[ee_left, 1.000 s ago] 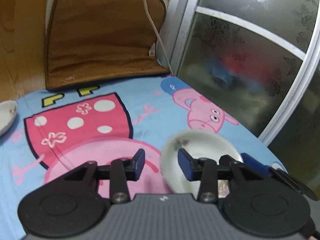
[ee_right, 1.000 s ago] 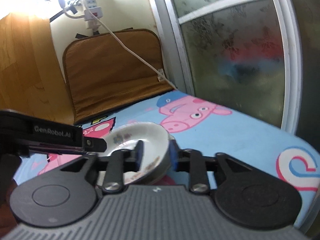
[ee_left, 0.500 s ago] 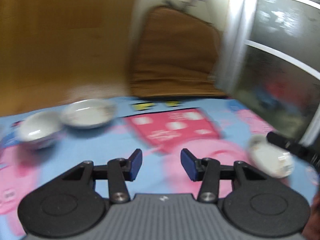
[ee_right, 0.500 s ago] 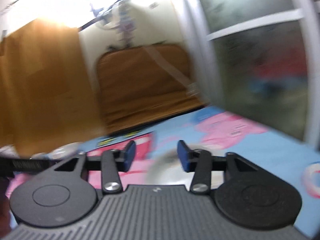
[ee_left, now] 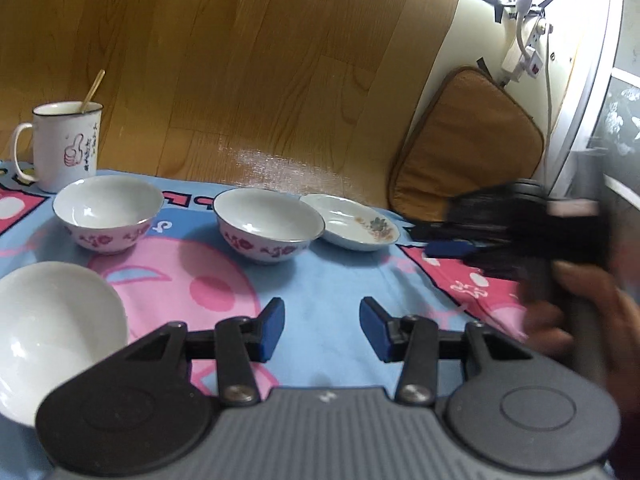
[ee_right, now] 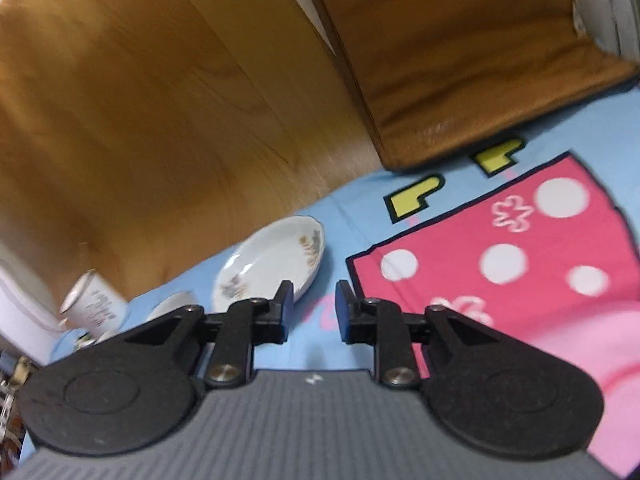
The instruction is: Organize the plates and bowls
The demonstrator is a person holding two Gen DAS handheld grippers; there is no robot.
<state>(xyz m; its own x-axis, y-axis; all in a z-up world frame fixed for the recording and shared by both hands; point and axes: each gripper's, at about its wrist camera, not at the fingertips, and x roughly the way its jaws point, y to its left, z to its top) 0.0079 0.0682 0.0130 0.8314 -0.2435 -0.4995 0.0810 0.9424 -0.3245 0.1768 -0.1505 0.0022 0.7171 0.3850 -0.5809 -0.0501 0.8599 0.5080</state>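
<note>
A tabletop [ee_left: 328, 280] covered by a blue cartoon-print cloth is seen in both wrist views. The left tool [ee_left: 322, 326] is held above the cloth near the front edge, its blue pads set a moderate way apart with nothing but bare cloth between them. Toward the back edge, a red-flowered bowl [ee_left: 269, 225] is placed roughly at the middle, and a shallow floral plate [ee_left: 352, 222] lies just beside it on the right — whether the two rims touch cannot be told. A second flowered bowl [ee_left: 107, 214] stands further left, apart from the first, and a plain white bowl [ee_left: 56, 332] sits at the front left, partly cut off by the picture's edge. At the back left corner an enamel mug [ee_left: 66, 144] with a thumbs-up print is seen, a thin stick leaning inside it. The right tool [ee_right: 314, 310] is shown with its jaws closing, the gap already narrow and nothing caught in it; its left finger [ee_right: 282, 308] overlaps the plate's near rim in the picture, though contact cannot be confirmed. In the left view this tool appears blurred at the right edge, gripped by a hand [ee_left: 580, 312]. A brown cushion [ee_left: 468, 152] is propped against the wall past the tabletop's back right corner, with a wood-grain panel [ee_left: 240, 60] behind the dishes.
</note>
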